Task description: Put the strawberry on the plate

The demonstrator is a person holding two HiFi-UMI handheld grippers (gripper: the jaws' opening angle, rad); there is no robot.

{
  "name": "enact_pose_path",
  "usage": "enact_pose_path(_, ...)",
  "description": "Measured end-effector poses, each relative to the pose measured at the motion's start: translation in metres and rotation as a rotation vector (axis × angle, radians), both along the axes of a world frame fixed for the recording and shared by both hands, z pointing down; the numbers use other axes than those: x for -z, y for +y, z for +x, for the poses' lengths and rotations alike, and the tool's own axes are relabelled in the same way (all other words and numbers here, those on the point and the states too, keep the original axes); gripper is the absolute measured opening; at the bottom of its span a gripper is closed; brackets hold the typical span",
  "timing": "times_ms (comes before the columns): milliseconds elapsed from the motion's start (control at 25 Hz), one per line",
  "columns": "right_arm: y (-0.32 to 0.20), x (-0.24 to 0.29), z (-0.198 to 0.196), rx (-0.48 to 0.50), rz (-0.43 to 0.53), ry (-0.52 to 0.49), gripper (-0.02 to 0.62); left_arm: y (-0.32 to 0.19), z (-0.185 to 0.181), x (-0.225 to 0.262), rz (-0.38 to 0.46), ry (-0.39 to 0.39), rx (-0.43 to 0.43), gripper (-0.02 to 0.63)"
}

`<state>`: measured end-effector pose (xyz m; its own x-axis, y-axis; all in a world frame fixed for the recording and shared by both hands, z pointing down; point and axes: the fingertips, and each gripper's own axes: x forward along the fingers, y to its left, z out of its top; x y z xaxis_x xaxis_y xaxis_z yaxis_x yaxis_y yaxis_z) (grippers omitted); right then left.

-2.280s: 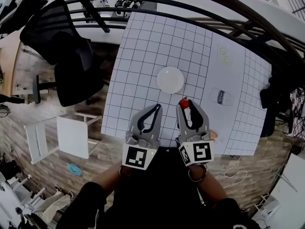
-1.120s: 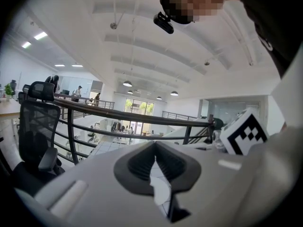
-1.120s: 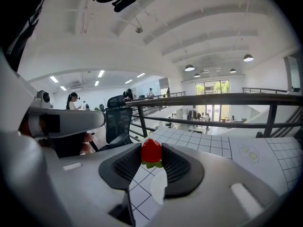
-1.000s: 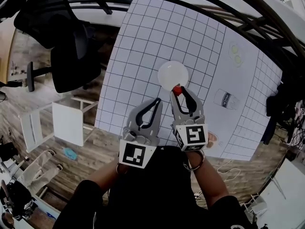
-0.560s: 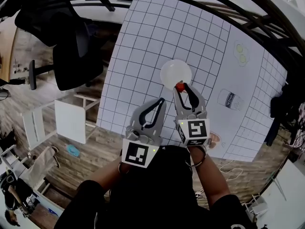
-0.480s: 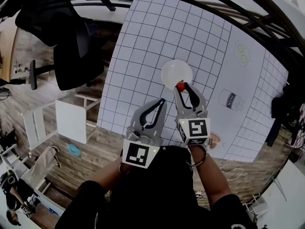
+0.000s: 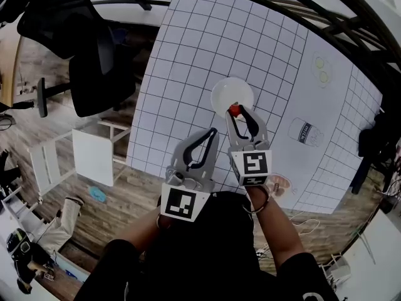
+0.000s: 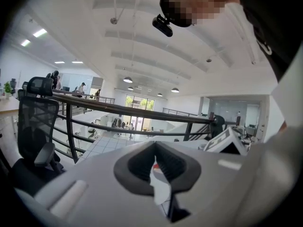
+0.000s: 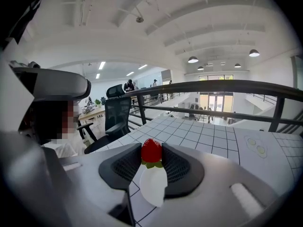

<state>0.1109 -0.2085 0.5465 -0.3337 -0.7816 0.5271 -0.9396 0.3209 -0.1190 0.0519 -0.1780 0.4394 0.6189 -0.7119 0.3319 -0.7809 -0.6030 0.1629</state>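
Note:
A small red strawberry (image 7: 235, 110) with green leaves is pinched between the tips of my right gripper (image 7: 236, 111), which is shut on it. It hangs over the near rim of the round white plate (image 7: 229, 91) on the gridded table. In the right gripper view the strawberry (image 9: 151, 151) sits between the black pads (image 9: 127, 167), with the plate (image 9: 152, 187) showing in the gap below. My left gripper (image 7: 212, 133) is held to the left of the right one, nearer the table's front edge. Its tips touch, with nothing between them (image 8: 154, 149).
The white gridded mat (image 7: 200, 42) covers the table, with printed pictures of a can (image 7: 301, 132) and eggs (image 7: 321, 69) at the right. A black office chair (image 7: 81, 49) and a white stool (image 7: 94, 167) stand left of the table. Dark railing bars (image 7: 301, 5) cross the far side.
My right gripper has carried the strawberry forward from near the table's front edge to the plate's near rim. The left gripper has stayed where it was.

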Motion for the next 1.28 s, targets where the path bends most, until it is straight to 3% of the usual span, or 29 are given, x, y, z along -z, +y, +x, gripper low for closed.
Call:
enact_pose_path(680,-0.004,-0.044,0.009,0.013,-0.027,0.007,0.13,0.007,0.002,-0.019,-0.046,-0.021,0.022,0.011)
enact_pose_path(960,-0.009,-0.061,0.015,0.0,-0.018,0.019,0.13,0.002,0.01,-0.026,-0.022,-0.048,0.005,0.011)
enact_pose_path(1280,-0.016,-0.077,0.024,-0.016,-0.041,0.028,0.13,-0.002,0.004,-0.035,-0.056,-0.031,0.036,0.011)
